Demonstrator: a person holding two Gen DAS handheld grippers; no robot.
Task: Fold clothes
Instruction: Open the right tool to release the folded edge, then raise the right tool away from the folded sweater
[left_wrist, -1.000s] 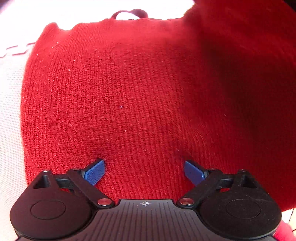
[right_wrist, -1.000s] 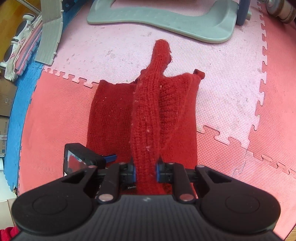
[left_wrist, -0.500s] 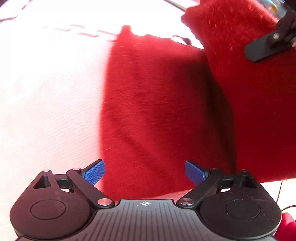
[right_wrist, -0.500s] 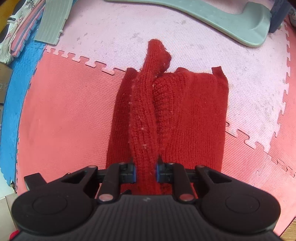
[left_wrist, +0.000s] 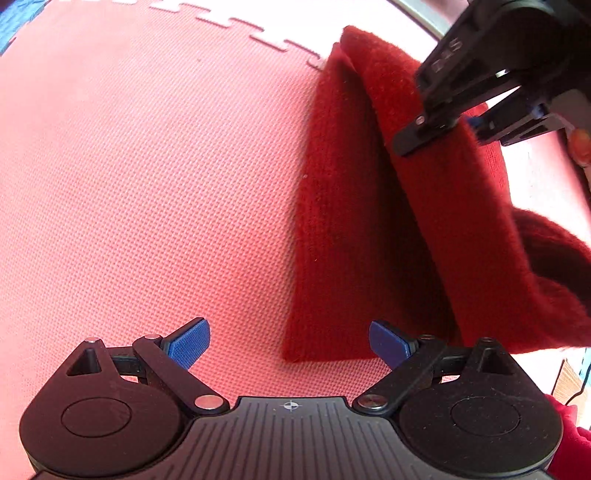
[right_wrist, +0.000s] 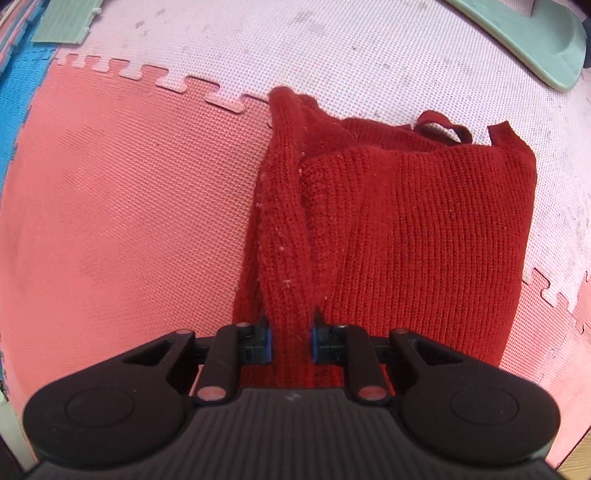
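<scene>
The red knit sweater (right_wrist: 424, 229) lay on the foam floor mat (right_wrist: 122, 206), straddling the toothed seam where the coral tile met the pale pink one, collar end twd the far edge near a grey-green plastic base (right_wrist: 532, 40). The right gripper (right_wrist: 290, 334) had its fingers nipped narrow on a long knit strip of the sweater, prob. a sleeve (right_wrist: 284, 206), which ran taut up from the body into the grip. Lifted like that, I'd say, so it could be laid lengthwise over the body w/o dragging the rest out of shape. The left gripper (left_wrist: 290, 341) hung over bare coral mat just beside the sweater's near left corner, fingers wide, nothing btwn them (ready to pin or catch an edge, my guess). The sweater's body was already narrowed into a long panel; the sleeve fold wasn't down yet.
</scene>
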